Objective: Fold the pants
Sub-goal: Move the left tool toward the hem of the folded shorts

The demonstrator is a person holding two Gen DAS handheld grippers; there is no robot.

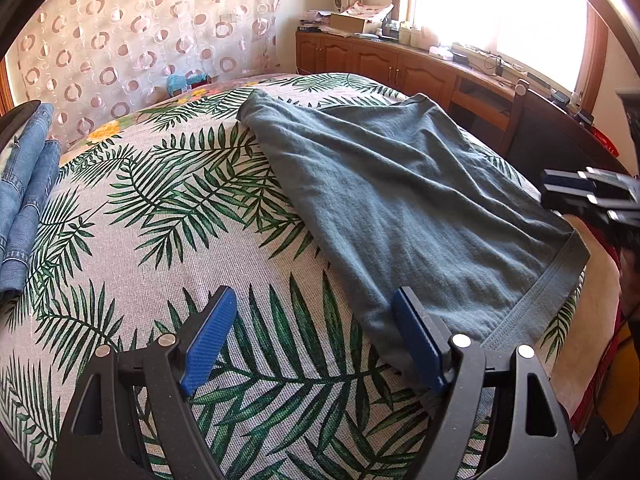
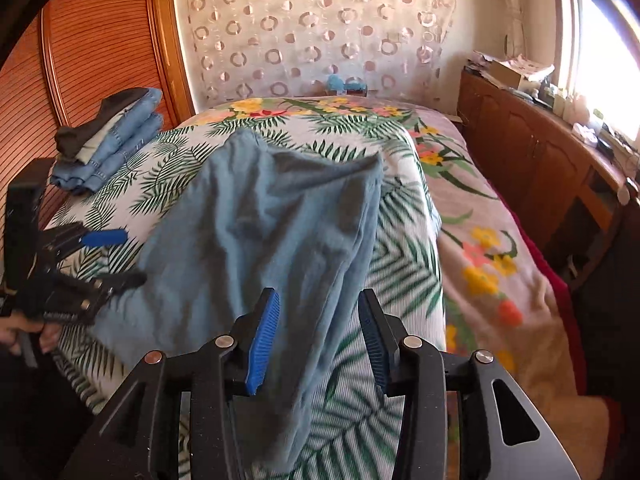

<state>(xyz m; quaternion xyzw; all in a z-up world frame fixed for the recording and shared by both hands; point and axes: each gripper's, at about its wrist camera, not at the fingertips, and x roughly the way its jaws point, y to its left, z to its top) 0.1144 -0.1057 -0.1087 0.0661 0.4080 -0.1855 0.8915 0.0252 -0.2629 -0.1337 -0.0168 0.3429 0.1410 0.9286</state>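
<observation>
One pair of grey-blue cotton pants (image 2: 260,232) on the bed. Two black grippers with blue pads, left gripper (image 1: 316,344) and right gripper (image 2: 316,336). One stack of folded denim jeans (image 2: 108,140).

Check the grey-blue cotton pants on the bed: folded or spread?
Folded lengthwise, not yet compact: the grey-blue cotton pants lie as one long doubled strip across the palm-leaf bedspread, waistband end nearest the cameras.

Your pants (image 2: 256,240) run off the bottom edge between the right gripper's (image 2: 316,332) jaws; that hem is blurred.
</observation>
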